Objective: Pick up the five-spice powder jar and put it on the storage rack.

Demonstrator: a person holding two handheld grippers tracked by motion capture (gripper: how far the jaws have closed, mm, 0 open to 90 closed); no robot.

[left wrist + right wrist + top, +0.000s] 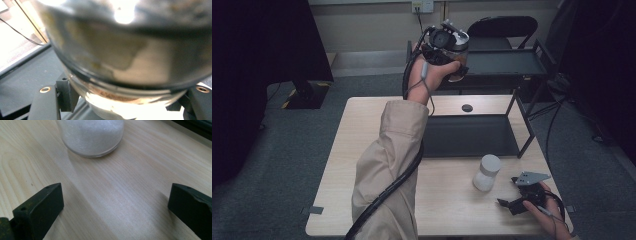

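Round clear glass jar (130,62) with brownish contents, clamped between the closed jaws of the left gripper (451,59), held high above the far edge of the pale wooden table (337,170), beside the upper tier of the dark metal two-tier shelf (507,62). Jar close against the lens in the left gripper view, blurred, long axis not clear; no label or writing readable. Beige sleeve (387,165) and black cable (387,192) reaching up from the bottom of the high view. Lower on the table, small clear glass jar of white grains with a white lid (486,173), upright, just in front of the shelf's lower tier. Near it, right gripper (508,204) resting low at the table's near right corner, jaws open and empty, pointed toward the white jar (91,136) without touching it. Small black round disc (467,107) lying on the table behind the shelf.
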